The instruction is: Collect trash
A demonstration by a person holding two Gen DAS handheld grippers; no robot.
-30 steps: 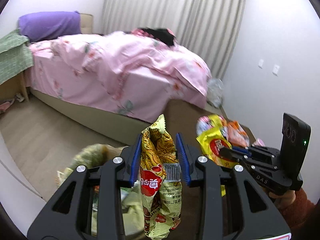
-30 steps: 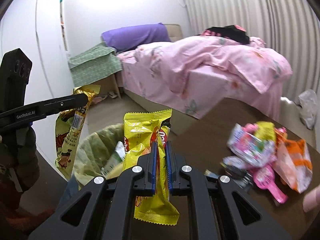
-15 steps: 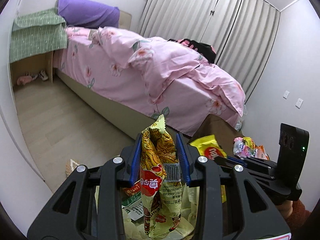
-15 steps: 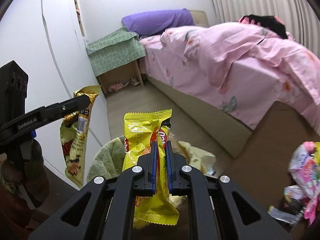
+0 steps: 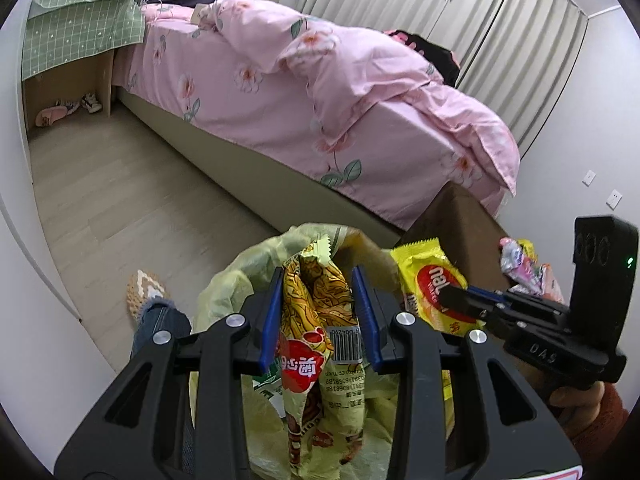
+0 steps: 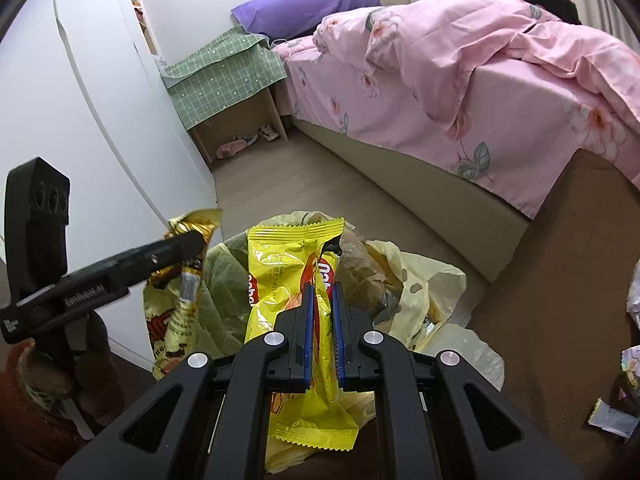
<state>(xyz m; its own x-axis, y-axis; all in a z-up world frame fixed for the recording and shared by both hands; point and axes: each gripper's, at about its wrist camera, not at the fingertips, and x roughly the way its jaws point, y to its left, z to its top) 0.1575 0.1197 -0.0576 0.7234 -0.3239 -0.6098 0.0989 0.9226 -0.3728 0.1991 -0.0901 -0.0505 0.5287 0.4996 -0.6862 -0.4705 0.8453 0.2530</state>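
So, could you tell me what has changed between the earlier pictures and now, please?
Both grippers swung away from the brown table and came down over the yellow-green trash bag. Nothing was let go: the left gripper stays clamped on the gold snack wrapper, the right gripper on the yellow wafer wrapper.
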